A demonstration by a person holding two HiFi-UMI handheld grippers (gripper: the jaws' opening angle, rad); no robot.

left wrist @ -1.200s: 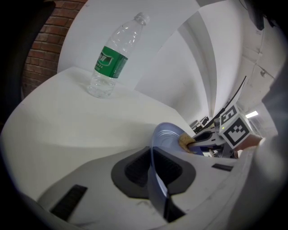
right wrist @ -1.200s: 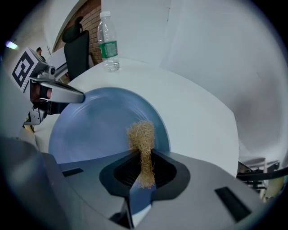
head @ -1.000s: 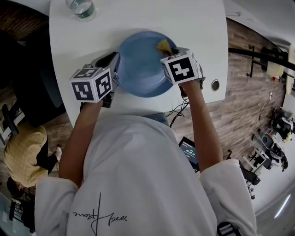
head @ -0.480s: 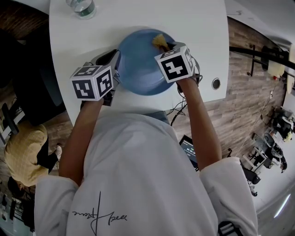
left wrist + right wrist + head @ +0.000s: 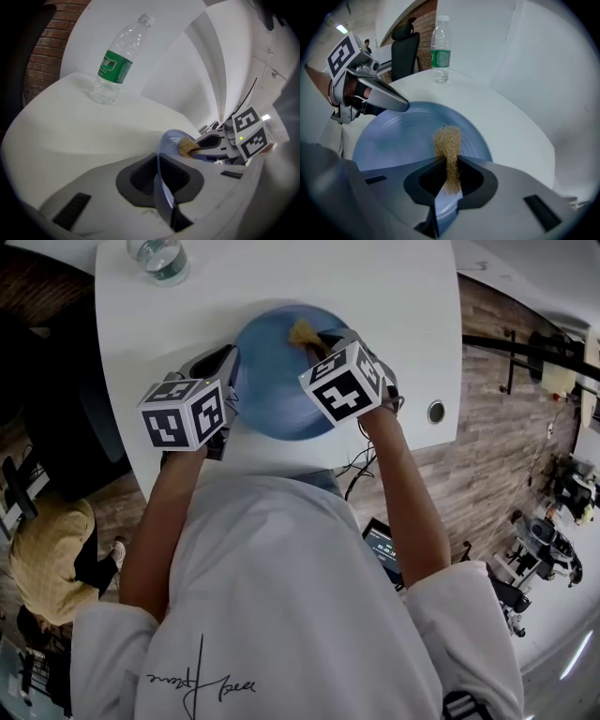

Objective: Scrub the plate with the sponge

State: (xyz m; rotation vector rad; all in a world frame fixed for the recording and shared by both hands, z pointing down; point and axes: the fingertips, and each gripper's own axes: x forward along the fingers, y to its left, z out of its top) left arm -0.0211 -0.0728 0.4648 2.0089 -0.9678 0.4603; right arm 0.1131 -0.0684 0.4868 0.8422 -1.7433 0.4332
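Observation:
A blue plate lies on the round white table. My left gripper is shut on the plate's left rim, and the blue edge runs between its jaws. My right gripper is shut on a tan fibrous sponge. The sponge sticks out of that gripper and rests on the plate's far inner surface. In the left gripper view the sponge and right gripper show over the plate's far side. The left gripper shows at the rim in the right gripper view.
A water bottle with a green label stands at the table's far left. A round cable hole sits near the table's right edge. A black chair stands beyond the table. Another person is at the lower left.
My right gripper has carried the sponge leftward across the plate's far side. The left gripper has kept its hold on the rim.

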